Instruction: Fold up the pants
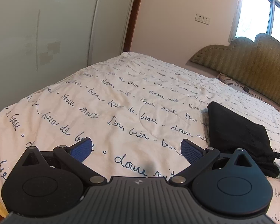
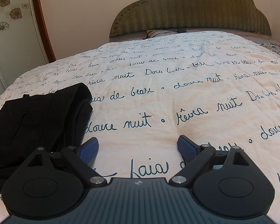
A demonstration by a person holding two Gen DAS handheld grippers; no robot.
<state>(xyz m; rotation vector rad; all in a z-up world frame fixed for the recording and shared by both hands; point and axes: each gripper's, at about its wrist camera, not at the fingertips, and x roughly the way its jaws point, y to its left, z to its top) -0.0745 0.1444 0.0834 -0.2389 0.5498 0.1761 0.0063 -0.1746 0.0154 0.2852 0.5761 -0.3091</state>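
**Technician A:** Where do the pants [image 2: 37, 119] lie relative to each claw?

**Technician B:** The pants form a compact black bundle on the bed cover [image 2: 177, 102]. In the right wrist view the bundle lies to the left of the right claw [image 2: 138, 147], with its near edge running under that claw's left finger linkage. In the left wrist view the same bundle [image 1: 239, 130] lies to the right of the left claw [image 1: 138, 149], passing behind that claw's right finger linkage. The pants therefore sit between the two claws.

**Technician A:** State of the claws?

**Technician B:** Both are released. The blue pads [image 2: 89, 149] of each claw stand wide apart, with only printed bed cover between them. Neither claw holds any fabric.

**Technician A:** Long axis of the bundle?

**Technician B:** In the right wrist view the bundle runs from beside the claw forward and slightly rightward, ending in a rolled, rounded edge at its far right corner. Whether that edge is the waistband or a fold cannot be told. Fisheye distortion makes the exact axis uncertain.

**Technician A:** Which claw is nearer?

**Technician B:** Both are just beside the bundle. As a judgement, the right claw appears slightly nearer, since fabric fills that view up to the finger linkage. Any further grasp would require each claw to turn inward toward the pants, because both currently point past them along the bed toward the headboard [image 2: 192, 9].
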